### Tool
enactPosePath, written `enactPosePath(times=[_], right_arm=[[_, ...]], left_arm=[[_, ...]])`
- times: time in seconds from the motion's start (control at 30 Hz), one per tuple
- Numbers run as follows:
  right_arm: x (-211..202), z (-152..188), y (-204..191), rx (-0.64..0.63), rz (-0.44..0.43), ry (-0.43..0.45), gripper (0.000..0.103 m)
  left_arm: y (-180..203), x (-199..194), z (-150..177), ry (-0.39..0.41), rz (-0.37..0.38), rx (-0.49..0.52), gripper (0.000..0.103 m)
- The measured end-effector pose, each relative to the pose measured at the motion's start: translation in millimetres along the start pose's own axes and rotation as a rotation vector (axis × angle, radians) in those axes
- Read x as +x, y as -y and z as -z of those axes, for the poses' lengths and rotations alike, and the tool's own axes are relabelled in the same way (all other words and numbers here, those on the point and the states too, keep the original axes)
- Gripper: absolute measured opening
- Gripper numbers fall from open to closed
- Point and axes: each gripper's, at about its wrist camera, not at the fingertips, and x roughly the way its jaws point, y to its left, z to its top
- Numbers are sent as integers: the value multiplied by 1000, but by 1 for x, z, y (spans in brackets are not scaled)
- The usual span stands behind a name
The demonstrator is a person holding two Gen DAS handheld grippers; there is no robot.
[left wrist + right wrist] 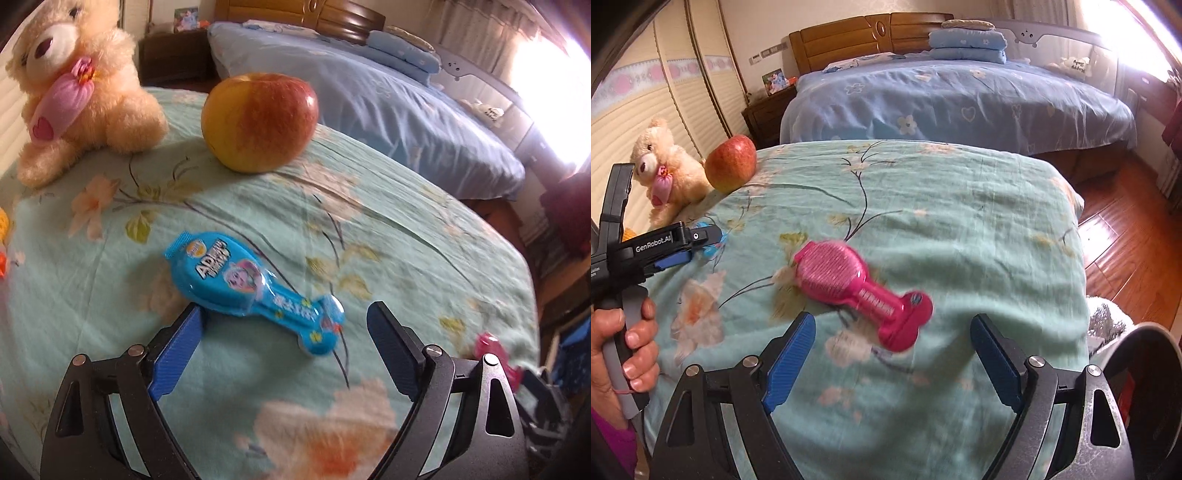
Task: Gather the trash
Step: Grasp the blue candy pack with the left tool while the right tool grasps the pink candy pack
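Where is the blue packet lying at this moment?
In the left wrist view the blue packet lies flat on the floral green cover, just ahead of the open left gripper, with the apple farther behind it.

The left gripper [286, 328] has a black frame with two arms on each side, and every arm has a round silver screw at its joint. Its fingers [177, 350] carry bright blue pads with fine ribs. The right gripper [892, 345] has the same form: black arms with triangle-shaped holes, silver screws, and ribbed blue fingers [790, 365]. In the right wrist view, the side of the left gripper shows white letters "GenRobot.AI" on black. The left hand [626, 345] has bare skin and short nails, it holds a grey handle, and below it is a magenta sleeve.
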Motion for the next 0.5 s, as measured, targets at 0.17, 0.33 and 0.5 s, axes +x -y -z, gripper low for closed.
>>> enactPosePath(times=[0.17, 0.33, 0.5], right_arm=[[10, -6, -7, -48, 47, -17, 76], [13, -8, -13, -79, 88, -13, 48], [10, -5, -17, -83, 86, -9, 37]], left_arm=[[12, 5, 2, 27, -75, 82, 74], [14, 3, 4, 45, -66, 138, 36], [16, -6, 14, 43, 9, 186, 30]])
